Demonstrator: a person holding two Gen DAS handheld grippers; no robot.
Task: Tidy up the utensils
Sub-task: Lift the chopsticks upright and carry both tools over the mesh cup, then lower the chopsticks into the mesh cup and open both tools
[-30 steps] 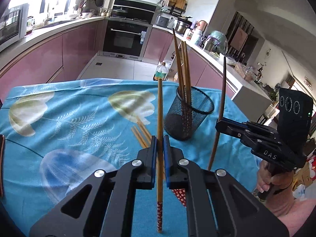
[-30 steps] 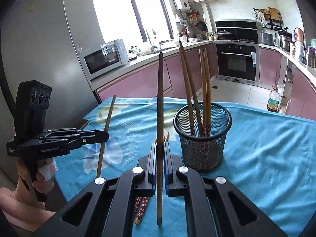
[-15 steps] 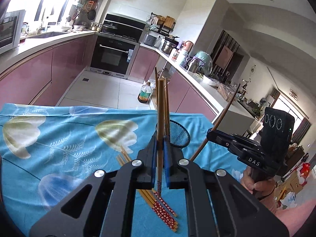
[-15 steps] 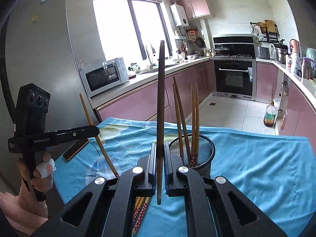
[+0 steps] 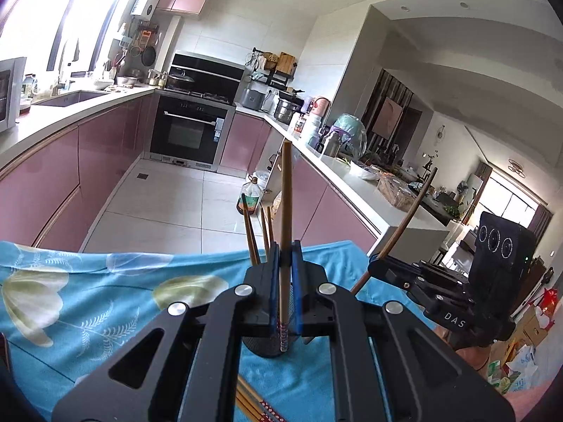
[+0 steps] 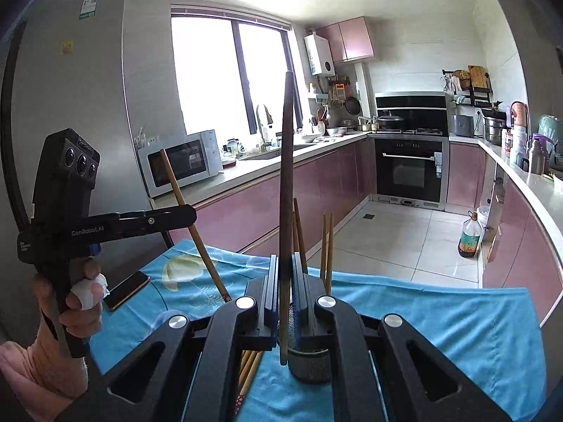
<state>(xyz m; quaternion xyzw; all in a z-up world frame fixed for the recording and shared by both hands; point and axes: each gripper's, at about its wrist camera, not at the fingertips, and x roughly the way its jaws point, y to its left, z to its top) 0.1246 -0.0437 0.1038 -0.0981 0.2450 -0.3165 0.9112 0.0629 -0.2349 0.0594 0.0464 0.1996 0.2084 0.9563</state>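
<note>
Left gripper [image 5: 284,270], lower centre of its view, clenched on a light bamboo chopstick [image 5: 285,211]. Right gripper [image 6: 284,281] clenched on a dark brown wooden chopstick [image 6: 286,183]. Black mesh metal holder [image 6: 309,362] directly below, on blue floral tablecloth [image 6: 440,320], several chopsticks standing inside.

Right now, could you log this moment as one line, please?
left gripper: shut on light chopstick | right gripper: shut on dark chopstick | mesh holder: below

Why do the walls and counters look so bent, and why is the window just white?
Left wrist view: fisheye lens bows the counter and darkens the corners; window glares at top left. Right wrist view: window blown out white, fridge edge curved.
</note>
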